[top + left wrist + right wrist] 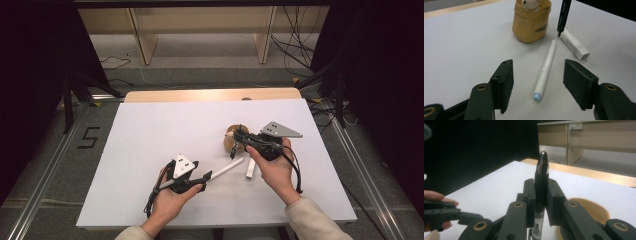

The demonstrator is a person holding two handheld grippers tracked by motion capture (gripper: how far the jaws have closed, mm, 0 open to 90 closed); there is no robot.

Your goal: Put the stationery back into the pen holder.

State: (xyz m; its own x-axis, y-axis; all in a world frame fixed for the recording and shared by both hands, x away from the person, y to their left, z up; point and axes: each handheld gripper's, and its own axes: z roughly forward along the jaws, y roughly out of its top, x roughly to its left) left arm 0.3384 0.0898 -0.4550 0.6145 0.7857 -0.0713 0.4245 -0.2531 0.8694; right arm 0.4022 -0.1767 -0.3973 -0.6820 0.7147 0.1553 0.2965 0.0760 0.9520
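**Right gripper clamps black pen upright; left gripper spread over white pen**

The right gripper has its jaws clenched on a black pen. In the right gripper view the pen stands upright at centre frame, its silver-tipped end rising above the pads. In the high view this gripper sits right of centre, just beside the tan pen cup. The left gripper view shows the pen's lower end at the top of the frame, its tip down at the near end of a white eraser block; whether the tip touches the block cannot be told.

The left gripper has its jaws released and set wide, holding nothing. A white pen lies flat on the white table sheet in the gap between them, its pale blue end nearest the camera, its far end pointing toward the cup. Neither pad touches it. In the high view this gripper is lower centre, with the white pen running diagonally up and right from its jaw tips.

The cup stands upright, top centre of the left gripper view, with a small cream figure at its rim. The eraser block lies to the right of the white pen, apart from it.
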